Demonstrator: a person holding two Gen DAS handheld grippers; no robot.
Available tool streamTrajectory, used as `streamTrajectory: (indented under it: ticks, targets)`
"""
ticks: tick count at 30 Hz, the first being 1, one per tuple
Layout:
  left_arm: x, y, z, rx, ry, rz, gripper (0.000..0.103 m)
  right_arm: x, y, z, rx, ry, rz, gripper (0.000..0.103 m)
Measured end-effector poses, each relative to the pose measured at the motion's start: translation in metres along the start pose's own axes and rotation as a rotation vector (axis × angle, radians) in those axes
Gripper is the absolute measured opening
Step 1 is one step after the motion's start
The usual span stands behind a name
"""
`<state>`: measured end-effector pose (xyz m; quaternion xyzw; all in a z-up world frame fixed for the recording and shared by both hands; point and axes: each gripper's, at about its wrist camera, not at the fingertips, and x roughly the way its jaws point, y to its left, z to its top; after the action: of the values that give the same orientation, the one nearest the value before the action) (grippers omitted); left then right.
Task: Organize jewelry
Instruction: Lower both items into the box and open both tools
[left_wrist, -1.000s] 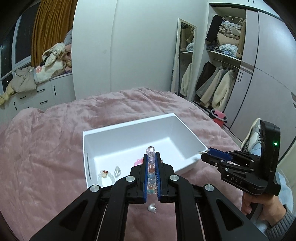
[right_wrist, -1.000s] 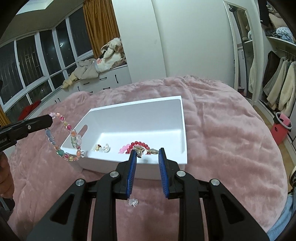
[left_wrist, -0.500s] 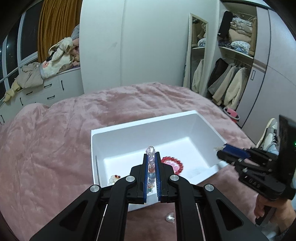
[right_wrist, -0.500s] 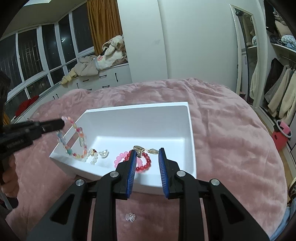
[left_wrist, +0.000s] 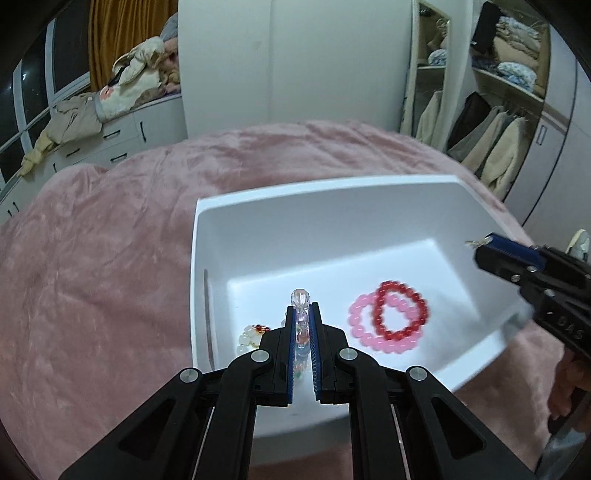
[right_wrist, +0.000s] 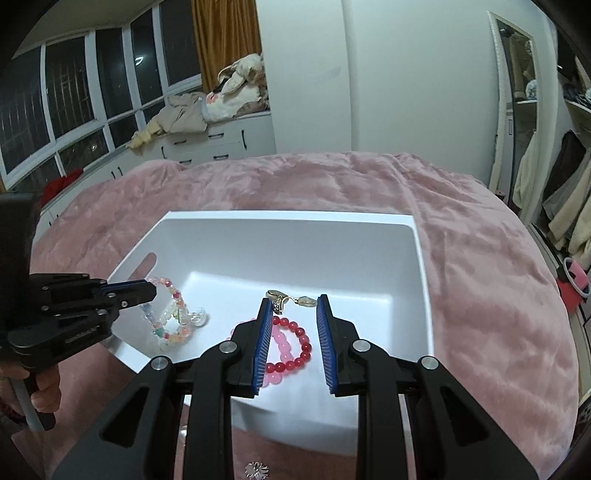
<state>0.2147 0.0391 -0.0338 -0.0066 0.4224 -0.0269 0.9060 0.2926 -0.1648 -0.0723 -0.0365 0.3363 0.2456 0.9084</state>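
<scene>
A white bin (left_wrist: 332, 199) (right_wrist: 288, 218) stands on the pink bed. My left gripper (left_wrist: 303, 314) (right_wrist: 147, 291) is shut on a multicoloured bead bracelet (right_wrist: 171, 317) that hangs down into the bin's left part. My right gripper (right_wrist: 294, 306) (left_wrist: 487, 240) is held over the bin with its jaws apart and a small gold and silver jewelry piece (right_wrist: 286, 298) at its fingertips. A red bead bracelet (left_wrist: 400, 310) (right_wrist: 295, 347) lies over a pink bead bracelet (left_wrist: 369, 328) on the bin floor. A small pale bead piece (left_wrist: 251, 334) lies at the bin's left.
A small silver flower-shaped piece (right_wrist: 256, 469) lies on the pink blanket (right_wrist: 480, 277) in front of the bin. A wardrobe with hanging clothes (left_wrist: 491, 147) is at the right, and drawers with piled clothes (right_wrist: 221, 136) stand under the windows.
Both grippers have moved forward over the bin. The multicoloured bracelet has come down from outside the bin's left wall to inside it.
</scene>
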Motion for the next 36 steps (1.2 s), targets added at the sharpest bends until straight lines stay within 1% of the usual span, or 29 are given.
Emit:
streamTrajectory:
  ticks: [5,9,10,11,12,13,15,17,18,19,20,21,22,24,25,26,27,30,32,36]
  targets:
    - [0.011,0.004,0.0,-0.027,0.005,0.028,0.012,0.015,0.0,-0.004,0.001,0.044,0.001,0.025]
    - [0.012,0.0,0.001,-0.029,0.015,0.016,0.013,0.02,0.001,-0.007,-0.002,0.062,-0.002,0.026]
    - [0.011,0.0,0.0,-0.03,0.018,0.012,0.013,0.019,0.001,-0.008,0.0,0.062,-0.003,0.028]
    - [0.009,-0.002,0.0,-0.028,0.017,0.01,0.019,0.019,-0.001,-0.01,0.007,0.063,-0.005,0.038]
    - [0.007,-0.002,-0.001,-0.028,0.013,0.011,0.025,0.018,-0.001,-0.011,0.013,0.057,-0.005,0.039]
    - [0.004,-0.003,-0.002,-0.028,0.006,0.011,0.027,0.018,-0.001,-0.012,0.016,0.054,0.0,0.039]
    - [-0.002,-0.003,-0.003,-0.022,-0.01,0.012,0.028,0.014,0.0,-0.014,0.017,0.045,0.006,0.04]
    - [-0.009,-0.002,-0.004,-0.032,-0.018,0.002,0.028,0.01,0.0,-0.016,0.016,0.022,0.011,0.046]
    - [-0.011,-0.001,-0.004,-0.035,-0.02,-0.003,0.029,0.007,0.001,-0.016,0.016,0.008,0.015,0.048]
    - [-0.014,-0.001,-0.004,-0.036,-0.024,-0.007,0.031,0.003,0.001,-0.017,0.016,-0.006,0.018,0.055]
    - [-0.019,0.0,-0.004,-0.036,-0.034,-0.008,0.035,-0.001,0.001,-0.017,0.016,-0.02,0.016,0.069]
    - [-0.023,0.0,-0.004,-0.035,-0.043,-0.009,0.044,-0.007,0.0,-0.018,0.019,-0.044,0.005,0.076]
    - [-0.027,0.0,-0.005,-0.034,-0.051,-0.011,0.049,-0.013,-0.001,-0.019,0.023,-0.073,-0.002,0.083]
    - [-0.039,0.0,-0.009,-0.038,-0.082,-0.022,0.074,-0.024,-0.003,-0.021,0.037,-0.115,-0.01,0.091]
    - [-0.044,0.0,-0.01,-0.039,-0.095,-0.028,0.077,-0.03,-0.005,-0.022,0.047,-0.134,-0.021,0.096]
    - [-0.05,-0.001,-0.013,-0.038,-0.115,-0.034,0.082,-0.035,-0.007,-0.022,0.055,-0.148,-0.029,0.098]
    - [-0.054,-0.002,-0.017,-0.032,-0.125,-0.038,0.085,-0.042,-0.01,-0.024,0.073,-0.165,-0.039,0.098]
    - [-0.064,-0.008,-0.028,-0.002,-0.153,-0.037,0.087,-0.052,-0.018,-0.029,0.104,-0.177,-0.057,0.098]
    - [-0.067,-0.01,-0.036,0.002,-0.152,-0.045,0.088,-0.056,-0.022,-0.033,0.118,-0.169,-0.076,0.098]
    - [-0.075,-0.011,-0.053,-0.004,-0.143,-0.085,0.088,-0.062,-0.025,-0.043,0.121,-0.15,-0.091,0.098]
